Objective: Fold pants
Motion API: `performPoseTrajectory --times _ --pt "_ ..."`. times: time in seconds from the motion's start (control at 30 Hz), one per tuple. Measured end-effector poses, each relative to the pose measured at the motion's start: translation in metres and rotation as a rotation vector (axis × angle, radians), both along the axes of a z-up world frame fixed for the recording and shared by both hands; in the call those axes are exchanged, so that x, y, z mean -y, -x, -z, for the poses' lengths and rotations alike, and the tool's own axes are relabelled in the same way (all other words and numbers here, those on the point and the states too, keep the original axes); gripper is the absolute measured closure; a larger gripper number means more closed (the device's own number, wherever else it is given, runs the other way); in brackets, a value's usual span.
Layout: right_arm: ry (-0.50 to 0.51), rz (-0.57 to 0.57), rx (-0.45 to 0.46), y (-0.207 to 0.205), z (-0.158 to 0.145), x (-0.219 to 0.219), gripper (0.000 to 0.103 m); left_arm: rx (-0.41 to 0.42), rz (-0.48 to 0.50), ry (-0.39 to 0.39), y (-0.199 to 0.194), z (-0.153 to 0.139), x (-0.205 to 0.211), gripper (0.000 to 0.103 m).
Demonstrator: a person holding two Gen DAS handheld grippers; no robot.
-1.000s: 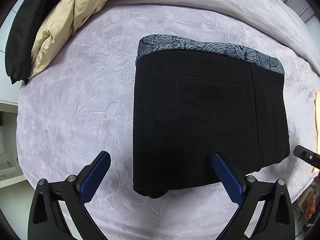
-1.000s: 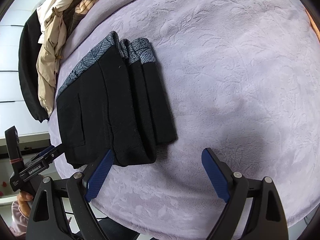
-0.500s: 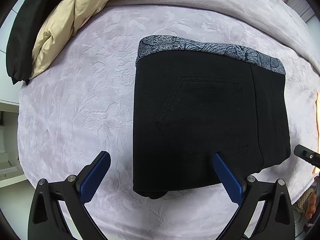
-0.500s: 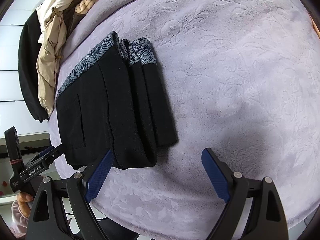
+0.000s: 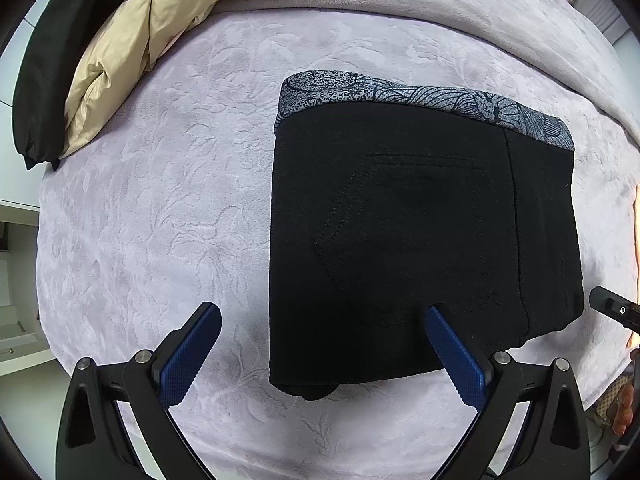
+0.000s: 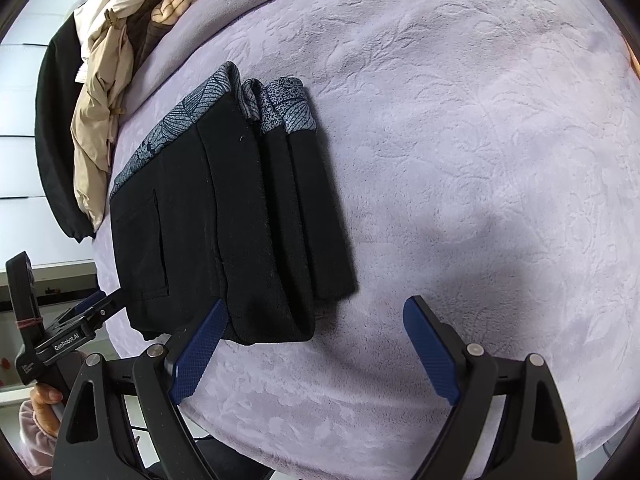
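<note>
The black pants point(image 5: 420, 232) with a grey patterned waistband point(image 5: 400, 96) lie folded into a compact stack on the lilac embossed blanket point(image 5: 160, 200). They also show in the right wrist view point(image 6: 224, 224), with several folded layers at the stack's right side. My left gripper point(image 5: 320, 322) is open and empty, hovering over the stack's near left corner. My right gripper point(image 6: 316, 320) is open and empty, just off the stack's near right corner. The left gripper's body point(image 6: 60, 340) shows at the left of the right wrist view.
A beige padded jacket point(image 5: 128, 52) and a black garment point(image 5: 44, 80) are piled at the bed's far left. More clothes point(image 6: 168, 4) lie along the far edge. The blanket's edge drops off near both grippers. White furniture point(image 5: 16, 280) stands at the left.
Almost nothing. The pants stay folded and still. Both grippers stay open, with only a slight drift in view.
</note>
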State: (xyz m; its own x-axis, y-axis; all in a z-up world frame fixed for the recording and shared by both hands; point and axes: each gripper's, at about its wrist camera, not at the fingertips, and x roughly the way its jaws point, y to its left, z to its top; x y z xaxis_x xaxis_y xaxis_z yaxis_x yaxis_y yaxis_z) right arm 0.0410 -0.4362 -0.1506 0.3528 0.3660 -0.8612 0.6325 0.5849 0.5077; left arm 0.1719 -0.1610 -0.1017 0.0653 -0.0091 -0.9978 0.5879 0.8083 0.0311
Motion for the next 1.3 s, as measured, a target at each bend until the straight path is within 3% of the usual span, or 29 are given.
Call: performPoseTrajectory --times 0.63,0.97,1.13,1.3 --pt "0.006 -0.024 -0.005 -0.009 0.004 0.000 0.011 0.005 0.000 0.016 -0.009 0.001 -0.001 0.001" --pt "0.008 -0.053 0.001 -0.016 0.009 0.008 0.011 -0.002 -0.005 0.114 -0.040 -0.004 -0.008 0.001" --pt "0.001 -0.068 -0.005 -0.022 0.015 0.013 0.011 -0.025 -0.002 0.126 -0.046 0.005 -0.008 0.001" --pt "-0.013 -0.090 0.014 -0.027 0.019 0.017 0.011 -0.064 -0.022 0.222 -0.064 0.004 -0.018 0.001"
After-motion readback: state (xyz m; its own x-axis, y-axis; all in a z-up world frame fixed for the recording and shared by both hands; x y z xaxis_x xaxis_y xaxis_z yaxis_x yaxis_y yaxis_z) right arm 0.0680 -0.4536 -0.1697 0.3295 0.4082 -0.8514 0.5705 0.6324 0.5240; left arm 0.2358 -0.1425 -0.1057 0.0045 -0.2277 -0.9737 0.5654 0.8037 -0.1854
